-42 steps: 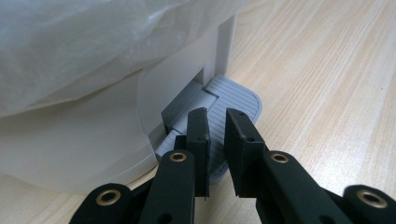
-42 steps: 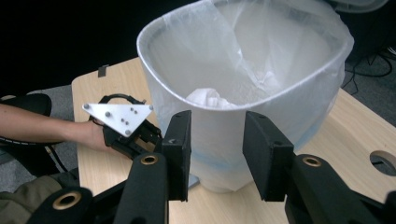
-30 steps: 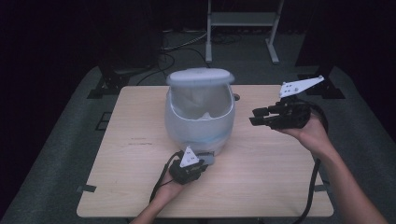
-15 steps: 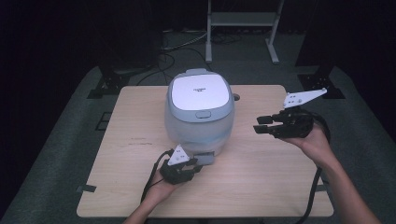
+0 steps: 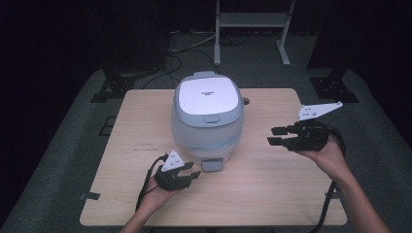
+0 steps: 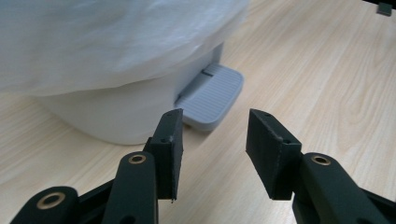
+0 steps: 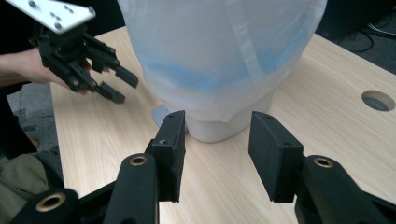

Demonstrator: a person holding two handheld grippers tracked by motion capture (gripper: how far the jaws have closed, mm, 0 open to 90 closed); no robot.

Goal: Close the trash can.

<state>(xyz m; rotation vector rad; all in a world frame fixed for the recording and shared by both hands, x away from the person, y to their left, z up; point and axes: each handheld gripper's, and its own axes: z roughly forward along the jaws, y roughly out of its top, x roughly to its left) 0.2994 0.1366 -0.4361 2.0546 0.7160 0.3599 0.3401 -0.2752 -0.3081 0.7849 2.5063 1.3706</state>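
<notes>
Left fingers: I see my left gripper (image 5: 187,174) with its matte black, blocky fingers (image 6: 169,140) parted and bare bench between them; they have just been opening. It sits at about 6 o'clock of the bin, just short of the pedal.
Right fingers: my right gripper (image 5: 278,136) holds its fingers (image 7: 271,149) apart on nothing, and they too have just been widening. It hovers at 3 o'clock of the bin, well apart from it.
Pedal bin: the rounded pale grey plastic pedal bin (image 5: 208,121) stands upright near the bench's middle, toward 12 o'clock, wrapped in a thin crinkled translucent liner (image 7: 224,56).
Pedal: the ribbed grey pedal (image 6: 210,95) juts out flat at the base.
Lid: the smooth white lid (image 5: 208,94) is shut flat; a second ago it stood raised.
Bench: pale wood-grain bench (image 5: 272,194), rectangular, with a round hole (image 7: 378,100).
Change: my left gripper has drawn back from the pedal since then; my right has sunk lower.
</notes>
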